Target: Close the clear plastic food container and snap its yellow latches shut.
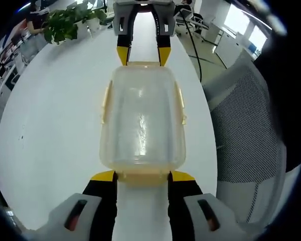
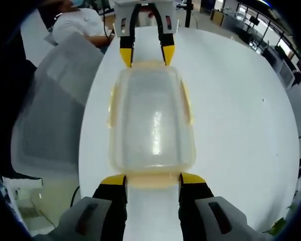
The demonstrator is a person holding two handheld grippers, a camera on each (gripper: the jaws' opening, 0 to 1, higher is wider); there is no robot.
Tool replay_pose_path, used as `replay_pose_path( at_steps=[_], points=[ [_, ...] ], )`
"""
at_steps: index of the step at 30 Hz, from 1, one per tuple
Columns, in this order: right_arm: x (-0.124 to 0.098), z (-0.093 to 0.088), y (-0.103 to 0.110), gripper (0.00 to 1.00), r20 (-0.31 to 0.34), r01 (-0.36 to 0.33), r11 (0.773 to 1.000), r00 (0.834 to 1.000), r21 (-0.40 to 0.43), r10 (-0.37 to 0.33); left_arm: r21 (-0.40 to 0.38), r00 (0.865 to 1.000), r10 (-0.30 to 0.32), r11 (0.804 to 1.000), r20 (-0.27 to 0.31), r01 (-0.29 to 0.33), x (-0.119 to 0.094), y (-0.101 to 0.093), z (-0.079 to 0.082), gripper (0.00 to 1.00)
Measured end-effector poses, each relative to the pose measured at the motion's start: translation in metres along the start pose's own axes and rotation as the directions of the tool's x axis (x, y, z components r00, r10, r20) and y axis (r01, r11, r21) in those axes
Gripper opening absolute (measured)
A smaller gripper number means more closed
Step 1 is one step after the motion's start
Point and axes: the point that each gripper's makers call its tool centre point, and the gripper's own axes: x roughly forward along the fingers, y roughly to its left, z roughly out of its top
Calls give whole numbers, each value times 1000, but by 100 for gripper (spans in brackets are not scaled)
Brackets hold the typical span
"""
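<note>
- Container (image 1: 142, 125) sits in the middle of the white bench (image 1: 55, 125), lid on, lengthwise between the two tools.
- One tool at each short end, facing each other. Judgement: that brackets the box so it can't slide while the end latches get pressed.
- Left tool (image 1: 142, 176): jaws spread, yellow tips at either side of the near-end latch (image 1: 142, 176), touching or just beside the container edge. Nothing pinched.
- Right tool (image 2: 153, 179): same, spread, tips flanking the latch at its own end (image 2: 153, 181). Holds nothing.
- Each tool appears at the top of the other's view, tips at the far end of the box.
- Side latches (image 1: 180, 103) on the long edges look flared out from the wall, so probably not snapped yet. Can't tell about the end latches.
- Mesh chair (image 1: 251, 145) just beside the bench edge, plant (image 1: 70, 22) at the far end, well apart from the box.
</note>
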Motion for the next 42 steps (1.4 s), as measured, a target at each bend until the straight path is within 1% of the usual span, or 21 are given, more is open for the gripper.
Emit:
replay_pose_path(
  at_steps=[7,19,30,42],
  points=[
    [0,-4,1,38,-3,-7,1000,1000,-1,7,-3,1000,-2,1000,-2,2,2,-2,4,38],
    [1,-10,3,38,3,7,1000,1000,-14,-7,2,1000,4,1000,-15,-4,6,-5,7,38],
    [4,-10,4,38,2,14,1000,1000,-28,-14,1,999,10,1000,-30,-10,8,-5,6,38],
    [5,-10,3,38,32,19,999,999,-32,-18,4,998,40,999,-44,-39,9,-4,5,38]
  ],
)
